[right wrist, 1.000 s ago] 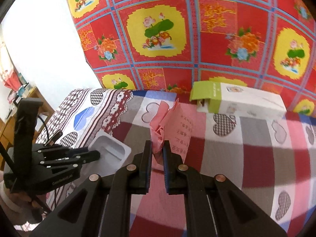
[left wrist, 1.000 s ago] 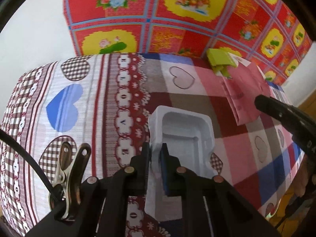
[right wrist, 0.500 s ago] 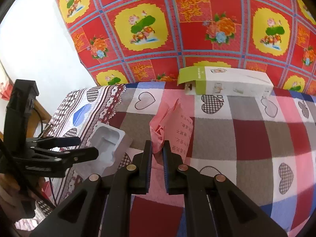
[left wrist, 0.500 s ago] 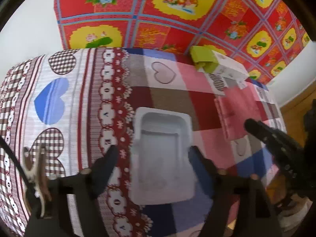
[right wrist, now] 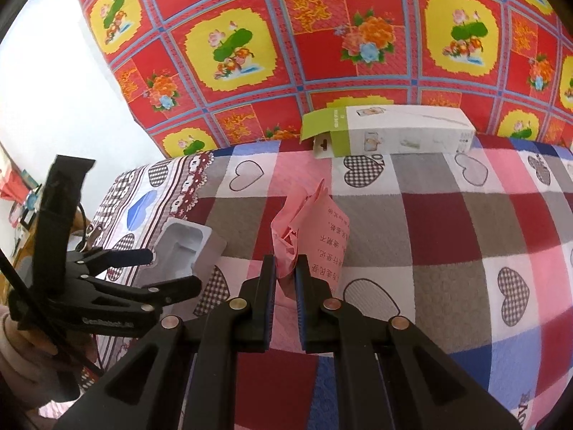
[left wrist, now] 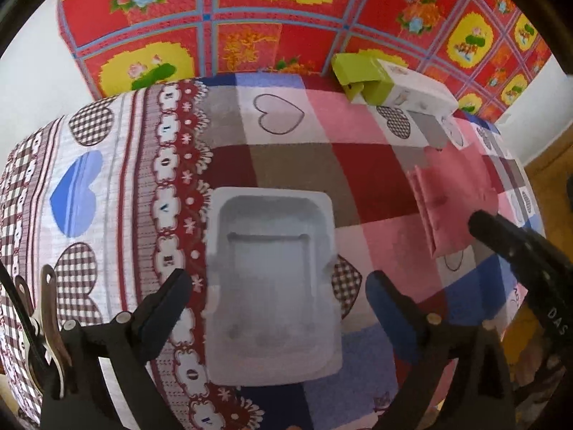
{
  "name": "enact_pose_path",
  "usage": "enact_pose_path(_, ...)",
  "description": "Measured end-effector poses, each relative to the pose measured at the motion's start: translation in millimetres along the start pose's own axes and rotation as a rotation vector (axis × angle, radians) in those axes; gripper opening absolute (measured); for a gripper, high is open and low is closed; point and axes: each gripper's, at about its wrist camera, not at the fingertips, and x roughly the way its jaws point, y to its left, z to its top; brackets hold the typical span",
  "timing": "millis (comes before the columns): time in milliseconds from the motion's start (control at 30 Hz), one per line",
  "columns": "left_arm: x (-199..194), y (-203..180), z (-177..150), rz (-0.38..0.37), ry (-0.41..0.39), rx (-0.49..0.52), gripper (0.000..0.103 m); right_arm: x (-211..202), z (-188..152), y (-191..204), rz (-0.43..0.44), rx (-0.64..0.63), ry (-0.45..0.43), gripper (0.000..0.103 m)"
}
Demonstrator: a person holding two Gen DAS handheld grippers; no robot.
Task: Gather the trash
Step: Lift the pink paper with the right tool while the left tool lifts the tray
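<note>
My left gripper (left wrist: 277,299) is opening around the light, flimsy white plastic tray (left wrist: 272,283), best pinched at its rim, while my right gripper (right wrist: 285,272) clamps soft pink paper (right wrist: 311,229).

Bright, even daylight; soft shadows. Fisheye bends both views, black vignette at corners. The tray (left wrist: 272,286) between the left jaws looks slightly blurred.

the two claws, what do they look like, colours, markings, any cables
Both are matte black plastic, each finger a trussed arm with round brass-coloured rivets and blue pads inside. The left claw carries pale embossed lettering along its body, a thin black cable and a metal spring clip beside it. The right claw shows the same build.
</note>
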Motion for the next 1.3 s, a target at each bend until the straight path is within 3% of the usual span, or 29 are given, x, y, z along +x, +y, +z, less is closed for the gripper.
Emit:
enact_pose_path(300, 20.6, -1.3, -2.3, 0.077, 0.066, -0.003, 0.1, -2.4, -3.2, -4.9, -0.011, 0.014, -0.004, 0.011)
enact_pose_path(500, 23.9, -7.1, -1.9, 0.122, 0.06, -0.004, 0.096, -6.9, -7.6, -7.3, -0.024, 0.03, -0.009, 0.012)
enact_pose_path(567, 23.8, -8.4, -2.5, 0.142, 0.057, -0.005, 0.092, -8.9, -10.1, -9.1, -0.027, 0.041, -0.009, 0.012)
enact_pose_path(633, 22.3, -8.6, -2.0, 0.156, 0.048, 0.001, 0.08, -11.3, -12.7, -11.1, -0.032, 0.051, -0.009, 0.011)
enact_pose_path(667, 20.7, -9.3, -1.6, 0.15, 0.04, 0.009, 0.076, -12.1, -13.5, -12.0, -0.034, 0.054, -0.009, 0.011)
enact_pose_path(1000, 8.4, -21.3, -3.7, 0.08, 0.03, 0.034, 0.076, -28.3, -20.4, -23.0, -0.05, 0.074, -0.025, 0.011)
enact_pose_path(1300, -5.7, -59.6, -2.5, 0.051, -0.003, 0.091, 0.076, -54.4, -35.4, -41.3, -0.063, 0.102, -0.058, 0.011)
